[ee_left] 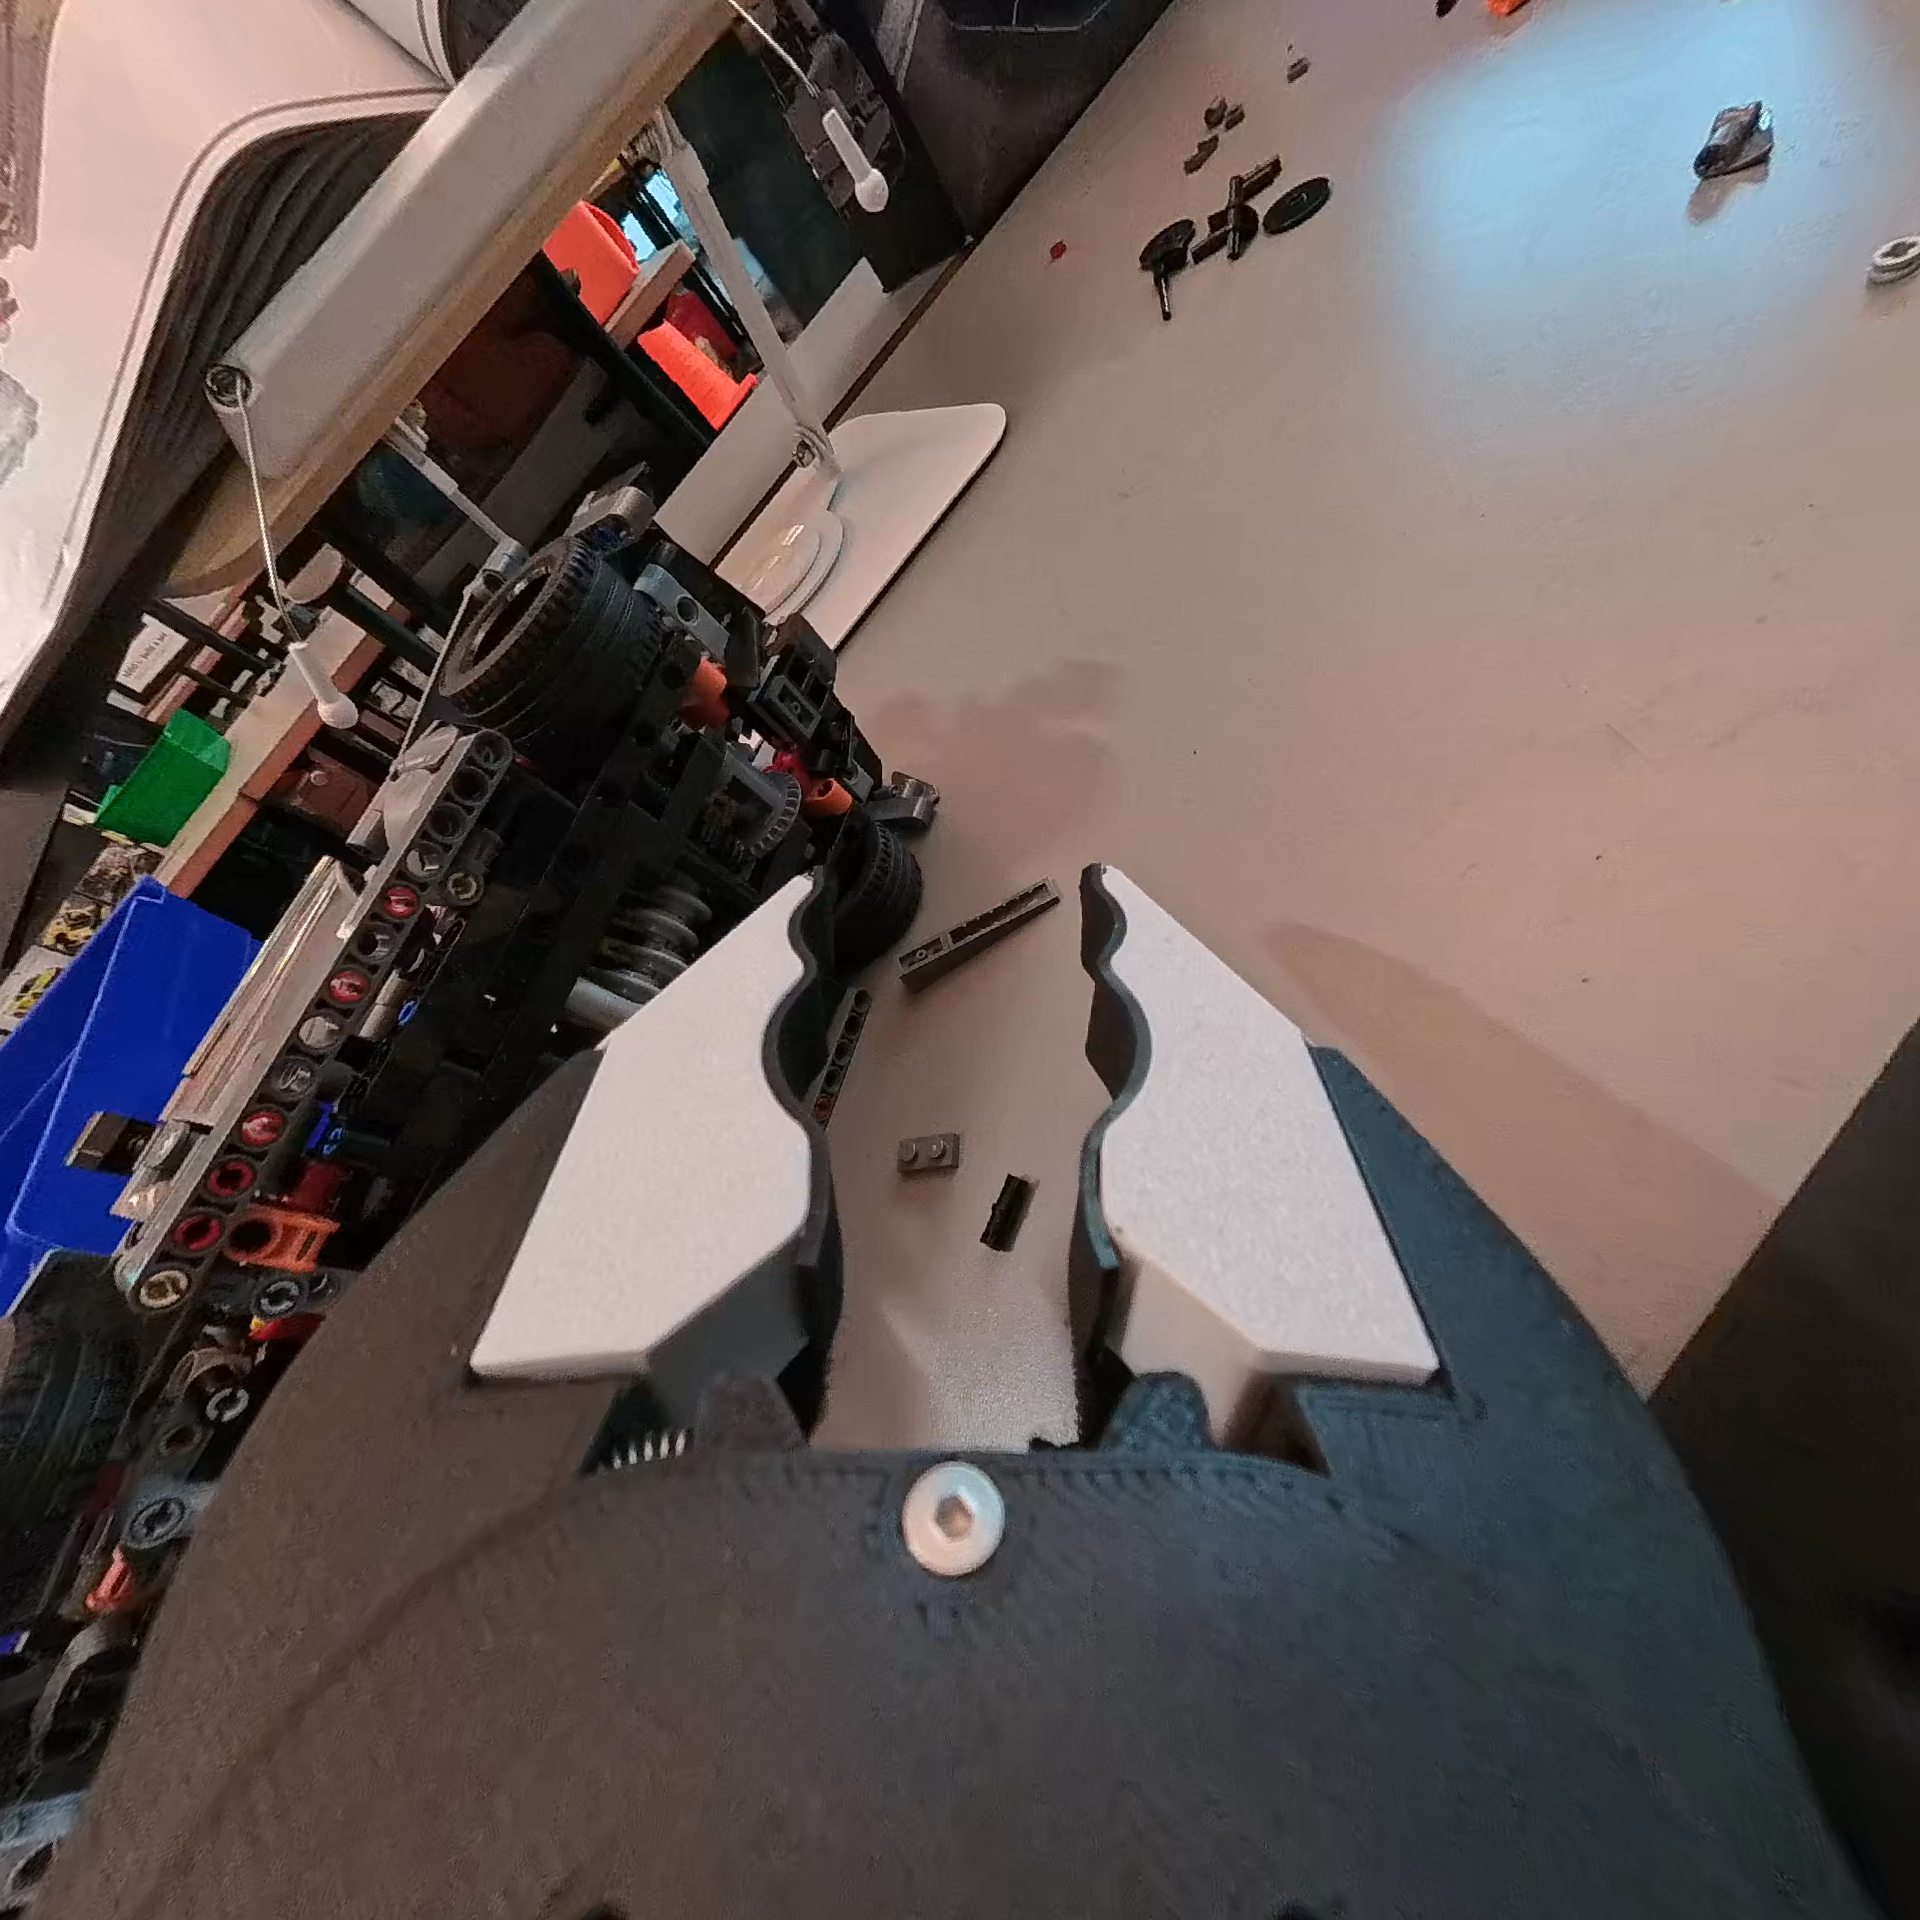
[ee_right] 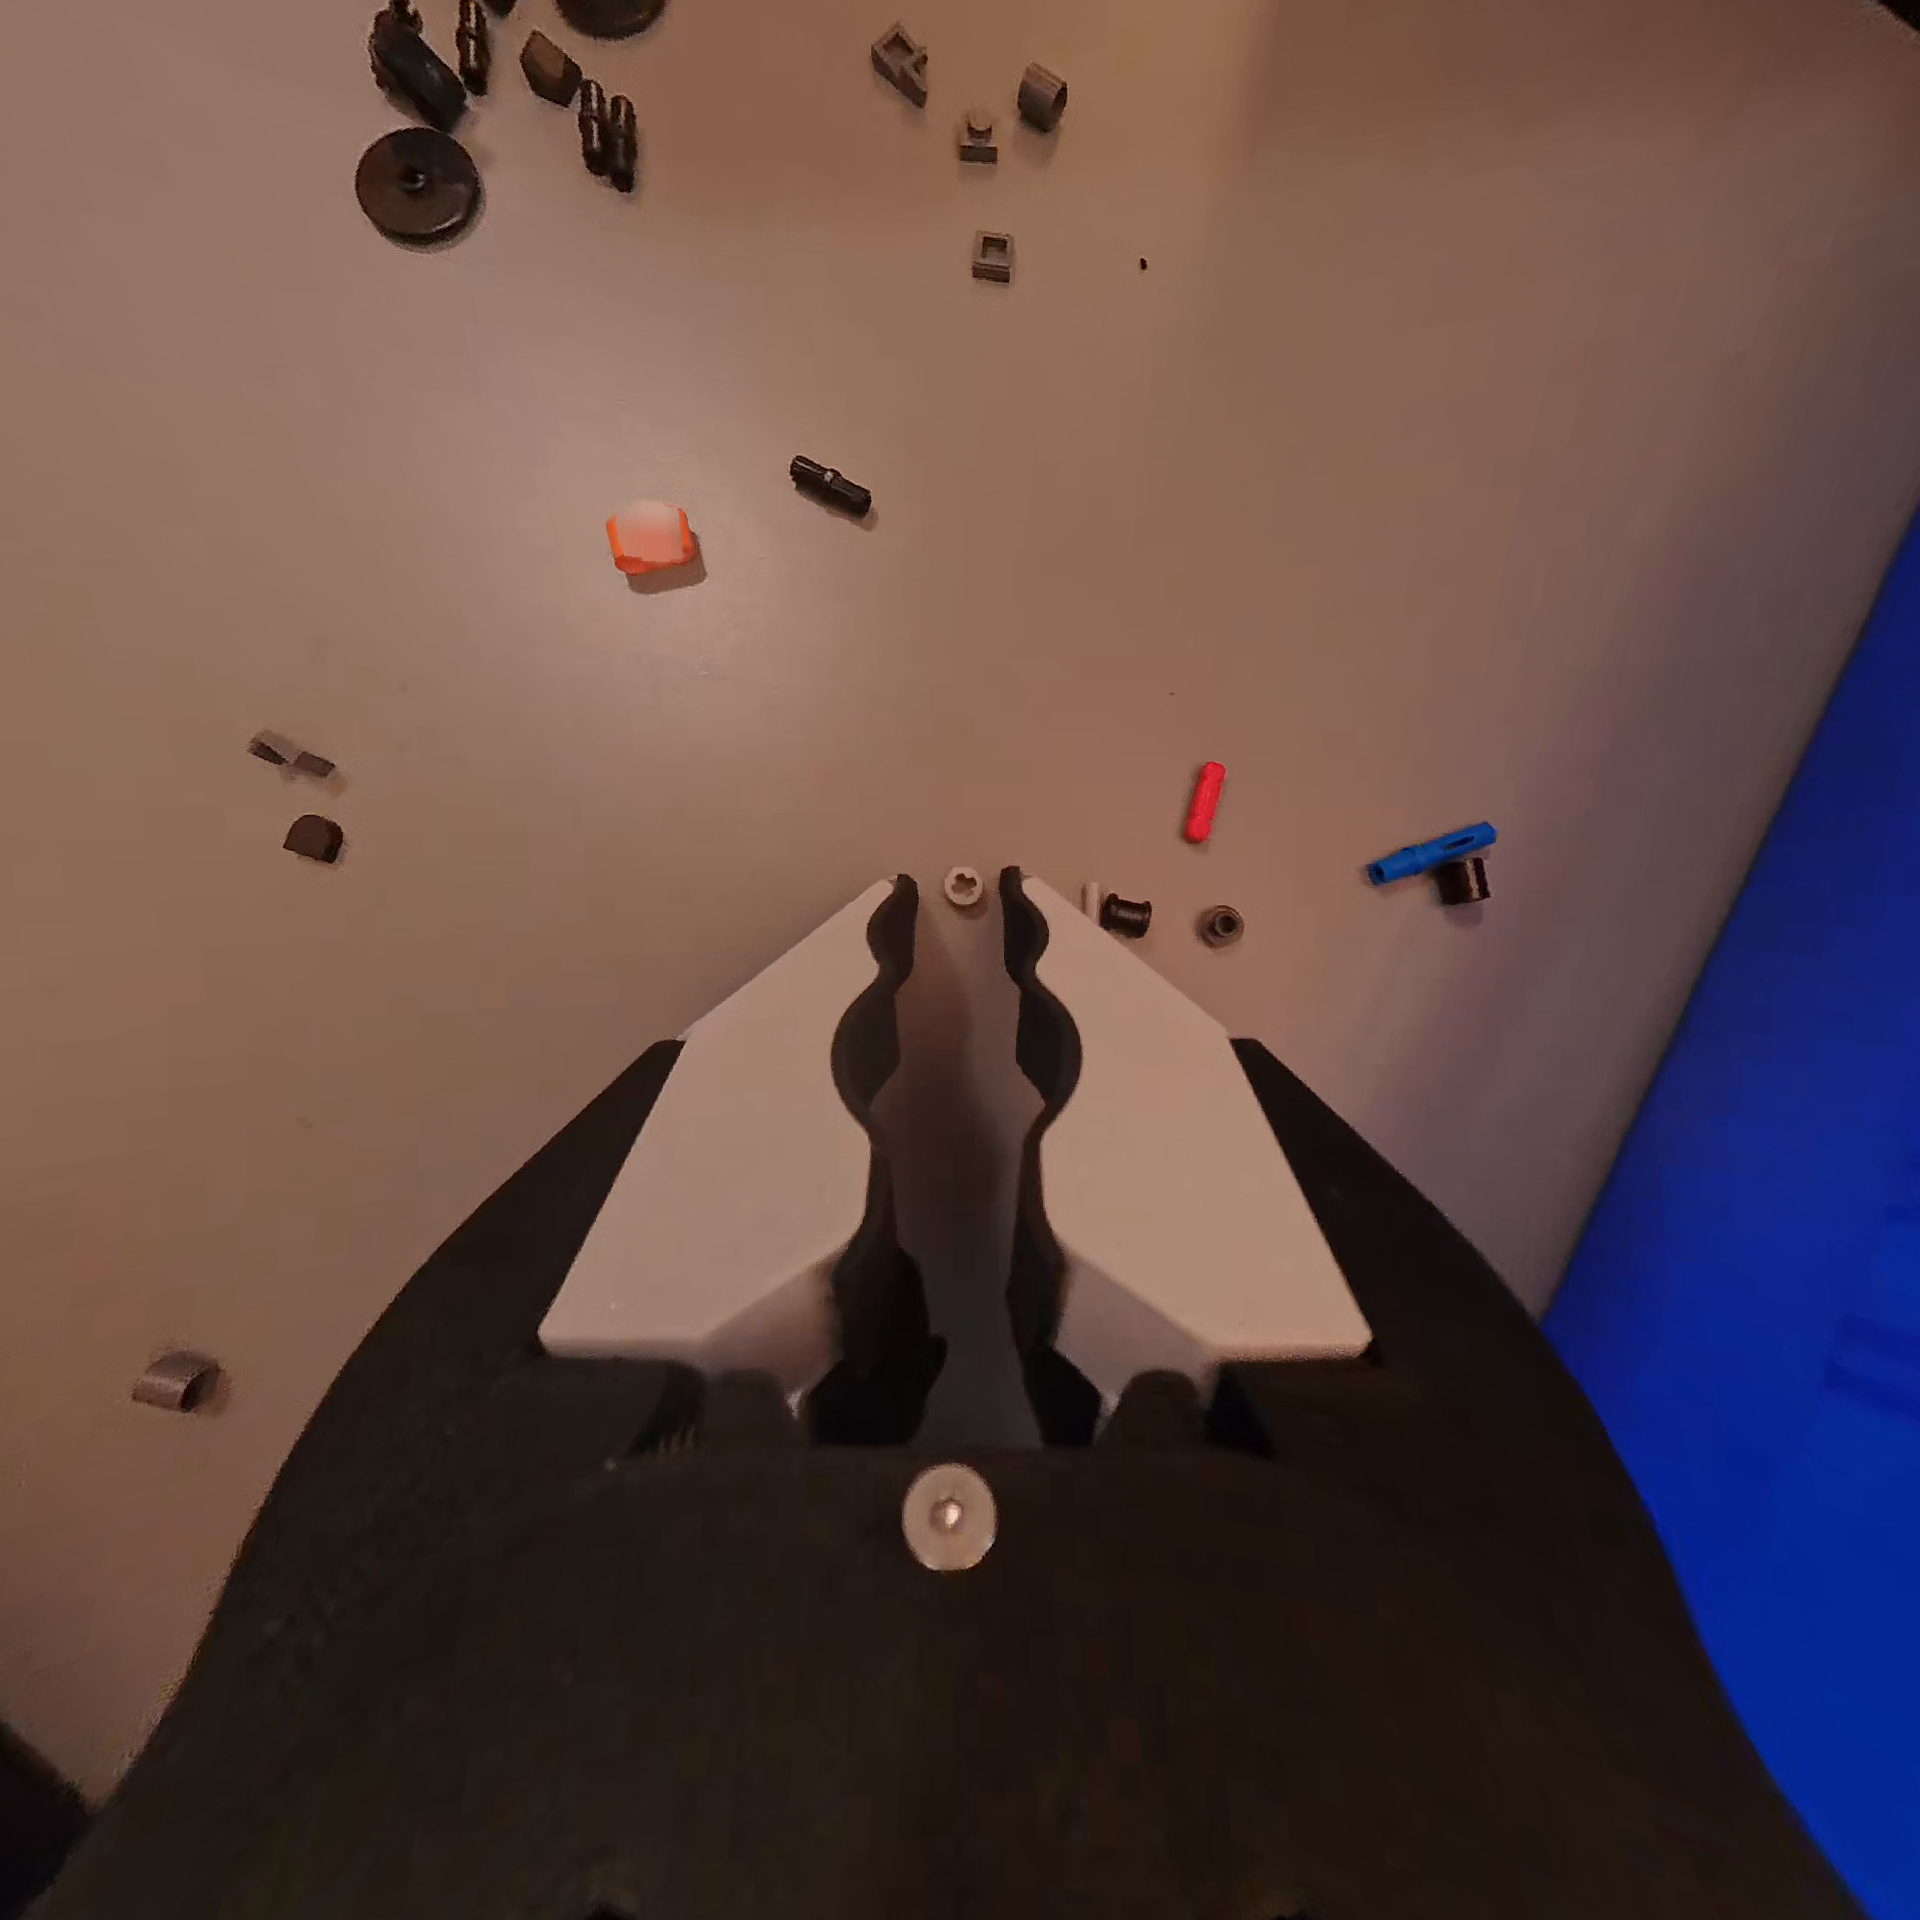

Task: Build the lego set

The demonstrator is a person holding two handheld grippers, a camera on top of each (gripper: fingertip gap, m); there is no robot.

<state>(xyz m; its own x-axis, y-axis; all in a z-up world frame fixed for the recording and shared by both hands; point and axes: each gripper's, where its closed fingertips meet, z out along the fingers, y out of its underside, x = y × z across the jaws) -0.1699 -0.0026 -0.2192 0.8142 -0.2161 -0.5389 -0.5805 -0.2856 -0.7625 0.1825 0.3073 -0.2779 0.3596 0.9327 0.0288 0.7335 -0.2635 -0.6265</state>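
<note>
Nearest the lens in the right wrist view, the right tool points down at the beige worktop with its jaws a narrow gap apart, holding nothing. A small light grey round piece lies on the worktop right between the fingertips; whether they touch it cannot be told. Just to the right lie a black bush, a dark grey round piece, a red pin and a blue pin. Farther out sit a black pin, an orange piece and, near the top left corner, a black disc among other dark parts.

The left tool hangs over the same worktop with its jaws wide apart and empty. Between its fingers lie a small grey plate and a small black piece; just past the tips lies a long dark grey plate. Left of the tool stands the partly built lego vehicle, its wheel raised, a grey beam with holes along its side. Beyond it a white lamp base rests on the worktop, and a blue bin sits at the left edge.
</note>
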